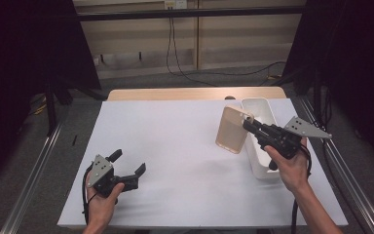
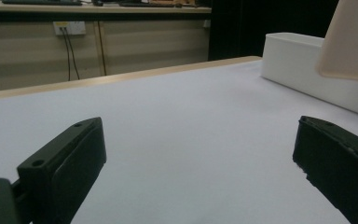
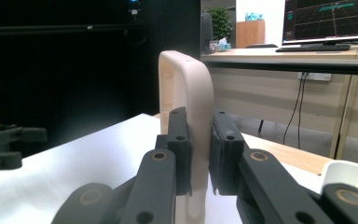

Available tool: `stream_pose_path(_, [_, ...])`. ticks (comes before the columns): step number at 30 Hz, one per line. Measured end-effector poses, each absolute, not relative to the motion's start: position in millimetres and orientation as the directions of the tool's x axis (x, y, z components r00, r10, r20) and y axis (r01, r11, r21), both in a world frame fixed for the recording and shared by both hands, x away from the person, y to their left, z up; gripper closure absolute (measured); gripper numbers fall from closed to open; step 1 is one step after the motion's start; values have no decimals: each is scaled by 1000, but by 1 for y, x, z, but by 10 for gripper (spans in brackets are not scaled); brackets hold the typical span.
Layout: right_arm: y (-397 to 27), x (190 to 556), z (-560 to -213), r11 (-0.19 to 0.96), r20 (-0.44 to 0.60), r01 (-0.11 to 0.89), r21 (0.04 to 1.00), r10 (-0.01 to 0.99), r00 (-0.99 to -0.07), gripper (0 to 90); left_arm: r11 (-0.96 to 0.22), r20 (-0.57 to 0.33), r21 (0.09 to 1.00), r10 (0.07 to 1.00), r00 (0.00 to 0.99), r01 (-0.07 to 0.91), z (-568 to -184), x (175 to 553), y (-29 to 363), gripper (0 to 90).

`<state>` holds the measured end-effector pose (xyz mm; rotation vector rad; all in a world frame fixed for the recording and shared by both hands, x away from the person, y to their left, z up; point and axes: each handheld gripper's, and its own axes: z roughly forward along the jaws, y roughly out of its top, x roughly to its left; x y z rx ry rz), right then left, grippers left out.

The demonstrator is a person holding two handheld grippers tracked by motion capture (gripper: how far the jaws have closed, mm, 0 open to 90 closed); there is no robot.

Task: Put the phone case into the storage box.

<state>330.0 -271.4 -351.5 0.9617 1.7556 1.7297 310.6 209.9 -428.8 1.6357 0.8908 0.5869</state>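
R gripper (image 1: pixel 250 124) clamped on edge of beige lid (image 1: pixel 232 129), held above table beside white box (image 1: pixel 260 139). L gripper (image 1: pixel 128 167) wide open, empty. Risk: thin edge grip, lid may pivot/slip.

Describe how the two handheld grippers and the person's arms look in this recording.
Both are black two-jaw tools with flat rectangular pads. The left claw and the right claw each carry a grey three-cornered plate drilled with holes, and a black cable trails from each. The forearms are bare, with no sleeves or gloves visible.

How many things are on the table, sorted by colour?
White: 1, the box.
Beige: 1, the lid, held up in the right hand-held gripper.
Black: 2 hand-held grippers, counting the left hand-held gripper.
Total: 4.
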Motion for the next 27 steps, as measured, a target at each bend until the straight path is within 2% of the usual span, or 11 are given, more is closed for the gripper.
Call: stream_pose_path(27, [-315, 355, -320, -65, 109, 96, 993, 802, -587, 810, -82, -92, 964, 790, 607, 253, -429, 308, 216, 28])
